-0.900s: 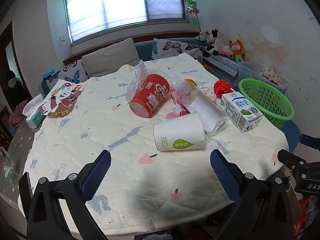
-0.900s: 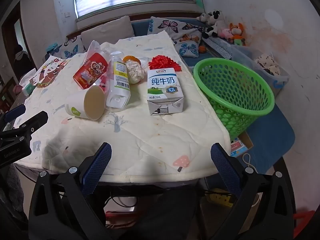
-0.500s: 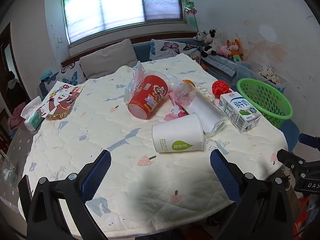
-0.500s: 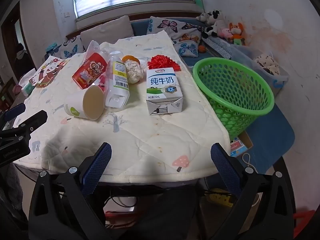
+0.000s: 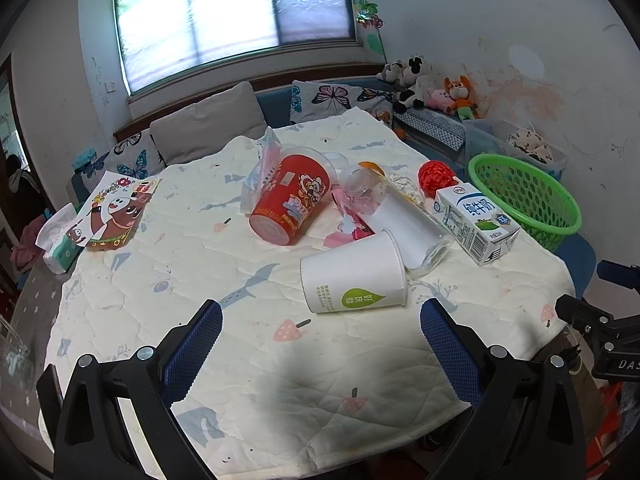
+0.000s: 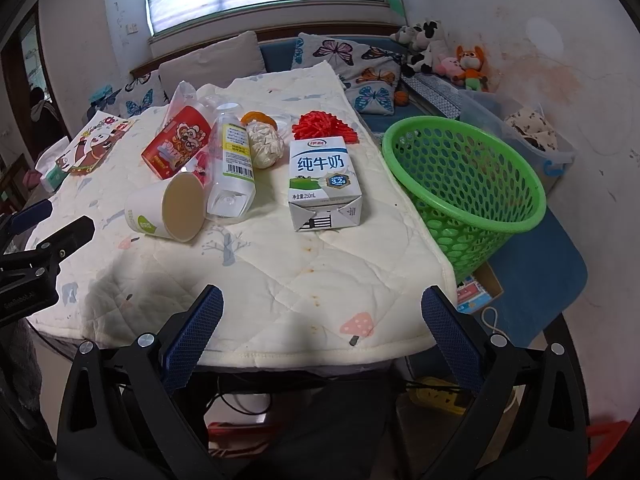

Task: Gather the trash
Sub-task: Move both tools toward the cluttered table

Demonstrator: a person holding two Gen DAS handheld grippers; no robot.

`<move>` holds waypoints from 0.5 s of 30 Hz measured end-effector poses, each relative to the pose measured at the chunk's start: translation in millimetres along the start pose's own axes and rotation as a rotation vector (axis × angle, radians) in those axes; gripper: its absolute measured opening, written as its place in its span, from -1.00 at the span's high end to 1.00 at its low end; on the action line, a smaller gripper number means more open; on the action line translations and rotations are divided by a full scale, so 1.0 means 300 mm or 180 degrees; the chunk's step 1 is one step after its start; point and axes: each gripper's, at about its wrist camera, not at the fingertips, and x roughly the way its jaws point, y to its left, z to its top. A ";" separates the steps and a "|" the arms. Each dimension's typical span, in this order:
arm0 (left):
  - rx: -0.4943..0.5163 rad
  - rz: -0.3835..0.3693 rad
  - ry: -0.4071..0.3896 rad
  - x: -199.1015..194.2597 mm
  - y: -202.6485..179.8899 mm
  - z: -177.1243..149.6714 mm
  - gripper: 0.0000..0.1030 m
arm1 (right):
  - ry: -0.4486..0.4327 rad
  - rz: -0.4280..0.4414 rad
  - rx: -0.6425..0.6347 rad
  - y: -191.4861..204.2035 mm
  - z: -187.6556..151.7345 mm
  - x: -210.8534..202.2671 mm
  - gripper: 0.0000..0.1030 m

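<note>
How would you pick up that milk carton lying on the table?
Grip the milk carton across its two long narrow sides, coming down from above with the right gripper. It lies flat on its back, label up, folded end toward the gripper, with free space on both sides for the fingers.

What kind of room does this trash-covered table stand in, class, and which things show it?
Probably a home living room or playroom: a cushioned window bench with butterfly pillows, stuffed toys in the corner, and a quilted cloth covering the table.
</note>
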 end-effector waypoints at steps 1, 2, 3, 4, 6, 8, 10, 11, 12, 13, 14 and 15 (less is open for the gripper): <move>0.0009 -0.0002 0.0000 0.001 0.002 0.001 -0.87 | 0.0009 -0.0019 -0.0001 0.000 0.000 0.000 -0.92; 0.0015 0.0001 -0.0002 0.001 0.002 0.002 -0.87 | 0.0009 -0.0021 -0.0001 0.000 0.002 -0.003 -0.92; 0.0021 0.0003 -0.0006 0.001 0.004 0.003 -0.87 | 0.0000 -0.0004 -0.0001 0.000 0.001 0.000 -0.92; 0.0026 0.0003 -0.0006 0.001 0.004 0.004 -0.87 | 0.0002 -0.0002 0.0001 0.000 0.001 0.000 -0.92; 0.0032 0.0004 -0.0005 0.003 0.005 0.006 -0.87 | 0.0009 -0.0008 0.0001 -0.002 0.008 0.004 -0.92; 0.0053 -0.0001 -0.0011 0.004 0.005 0.008 -0.87 | 0.0006 -0.0012 -0.0005 -0.002 0.008 0.004 -0.92; 0.0073 -0.0001 -0.0017 0.005 0.005 0.010 -0.87 | 0.0008 -0.0005 0.0001 -0.003 0.007 0.004 -0.92; 0.0080 -0.0003 -0.0019 0.006 0.004 0.010 -0.87 | 0.0006 -0.0012 -0.0002 -0.002 0.006 0.003 -0.92; 0.0089 -0.0002 -0.0022 0.006 0.005 0.011 -0.87 | 0.0006 -0.0012 -0.0002 -0.002 0.006 0.003 -0.92; 0.0094 0.0001 -0.0022 0.007 0.004 0.012 -0.87 | 0.0008 -0.0010 -0.0002 -0.002 0.007 0.004 -0.92; 0.0096 -0.0003 -0.0023 0.008 0.004 0.012 -0.87 | 0.0011 -0.0010 -0.0002 -0.003 0.010 0.006 -0.92; 0.0098 -0.0008 -0.0021 0.009 0.006 0.012 -0.87 | 0.0008 -0.0013 -0.0003 -0.002 0.009 0.005 -0.92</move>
